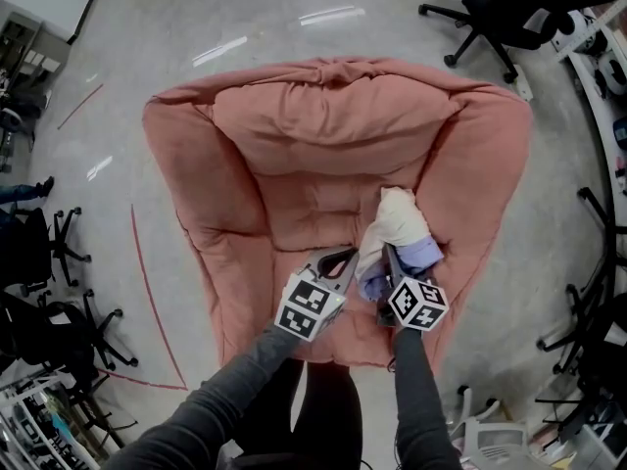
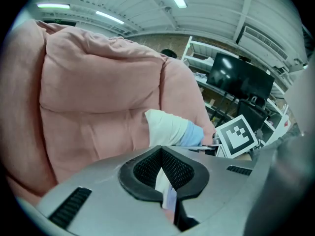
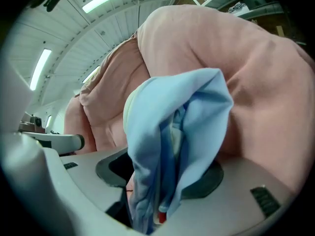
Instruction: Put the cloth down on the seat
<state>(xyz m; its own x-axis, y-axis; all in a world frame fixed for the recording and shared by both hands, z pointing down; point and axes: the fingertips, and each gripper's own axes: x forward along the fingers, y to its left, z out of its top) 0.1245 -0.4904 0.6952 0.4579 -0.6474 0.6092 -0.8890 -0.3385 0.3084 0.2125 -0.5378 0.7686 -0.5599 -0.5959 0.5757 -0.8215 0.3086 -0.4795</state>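
Observation:
A big pink cushioned seat fills the head view. A bunched cream and light-blue cloth lies on its right side, against the armrest. My left gripper reaches in from below. In the left gripper view its pads meet on a thin strip of the cloth, with the main bundle ahead. My right gripper is at the cloth's near end. In the right gripper view blue folds of cloth hang between the spread jaws of that gripper, and the left pad stands apart from the cloth.
Grey floor surrounds the seat, with a red tape line at the left. Black office chairs stand at the back right and at the left. Shelving and clutter line the right edge. A dark monitor shows behind the seat.

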